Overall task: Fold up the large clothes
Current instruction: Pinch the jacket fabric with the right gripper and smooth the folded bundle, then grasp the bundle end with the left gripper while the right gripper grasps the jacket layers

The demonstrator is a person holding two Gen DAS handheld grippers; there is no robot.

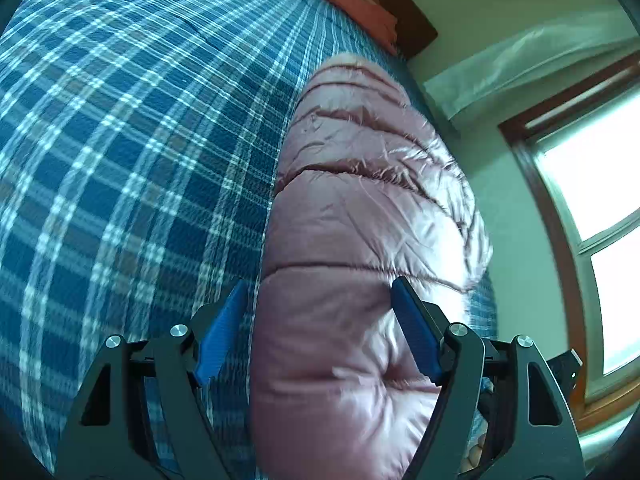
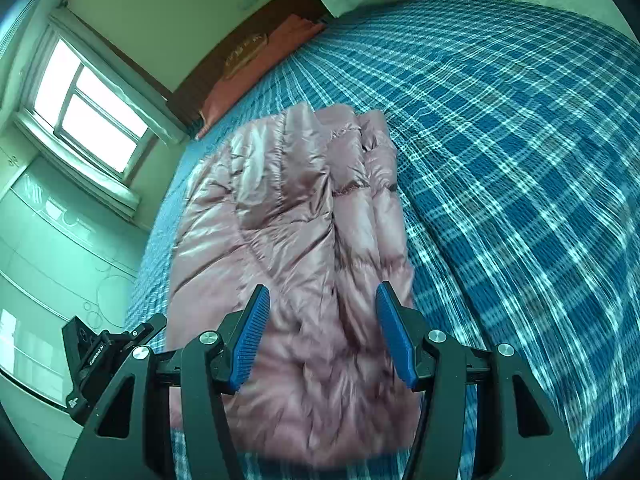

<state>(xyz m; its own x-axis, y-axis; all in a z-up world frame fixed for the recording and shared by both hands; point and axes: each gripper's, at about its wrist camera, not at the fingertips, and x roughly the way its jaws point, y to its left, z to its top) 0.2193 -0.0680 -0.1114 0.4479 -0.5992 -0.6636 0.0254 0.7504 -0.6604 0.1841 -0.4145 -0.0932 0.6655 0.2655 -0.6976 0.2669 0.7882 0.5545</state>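
Note:
A shiny pink quilted puffer jacket [image 1: 360,200] lies lengthwise on a bed with a blue plaid cover [image 1: 120,140], folded into a long narrow bundle. It also shows in the right wrist view [image 2: 288,220]. My left gripper [image 1: 320,292] is open and empty, its blue pads on either side of the jacket's near end, just above it. My right gripper [image 2: 322,296] is open and empty, hovering over the jacket's near end. The other gripper's black body [image 2: 100,356] shows at the lower left of the right wrist view.
The plaid bed cover [image 2: 520,160] stretches wide beside the jacket. A reddish pillow [image 2: 256,72] and a dark wooden headboard [image 2: 224,64] lie at the far end. A window [image 2: 92,108] and pale cabinets [image 2: 48,264] stand beyond the bed's edge.

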